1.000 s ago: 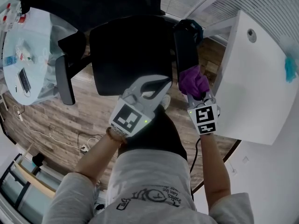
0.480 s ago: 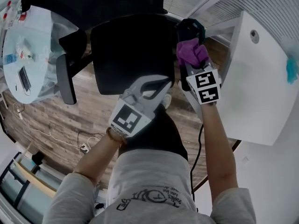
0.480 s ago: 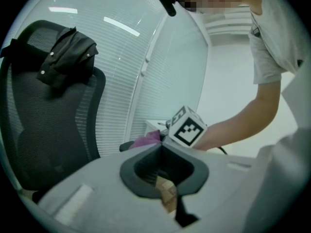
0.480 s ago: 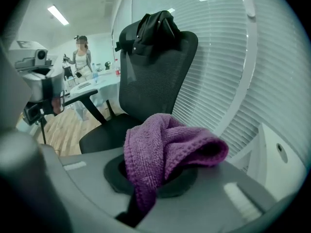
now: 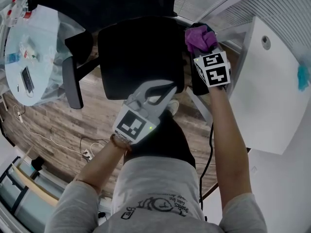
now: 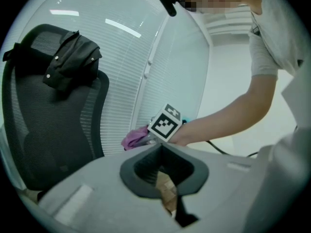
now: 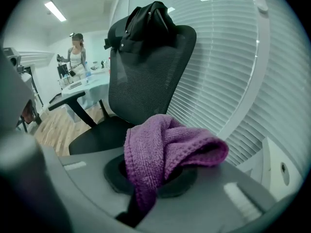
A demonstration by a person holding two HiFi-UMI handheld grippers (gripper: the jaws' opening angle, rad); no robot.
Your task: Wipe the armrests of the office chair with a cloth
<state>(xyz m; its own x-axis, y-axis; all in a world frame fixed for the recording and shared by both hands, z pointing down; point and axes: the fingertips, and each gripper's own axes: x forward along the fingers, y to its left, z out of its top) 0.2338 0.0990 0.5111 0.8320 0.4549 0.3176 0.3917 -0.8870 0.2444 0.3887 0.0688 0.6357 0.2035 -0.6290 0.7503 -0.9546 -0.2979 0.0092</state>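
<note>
The black office chair has its seat (image 5: 138, 57) in the middle of the head view, with a grey left armrest (image 5: 72, 89) and a dark right armrest (image 5: 196, 84). My right gripper (image 5: 202, 46) is shut on a purple cloth (image 5: 199, 37) over the far end of the right armrest. In the right gripper view the cloth (image 7: 165, 154) drapes over the jaws and hides them, with the mesh backrest (image 7: 146, 76) behind. My left gripper (image 5: 165, 89) hovers near the seat's front edge, shut and holding nothing. From the left gripper view I see the cloth (image 6: 136, 137) and the backrest (image 6: 48, 110).
A dark garment (image 7: 146, 18) hangs over the backrest top. A round white table (image 5: 29, 57) with a phone and small items stands left. A white cabinet (image 5: 265, 91) is close on the right. Cables (image 5: 53, 142) lie on the wood floor. A person (image 7: 76, 57) stands far off.
My right gripper has carried the purple cloth forward along the right armrest, toward the chair back. The left gripper has stayed in place.
</note>
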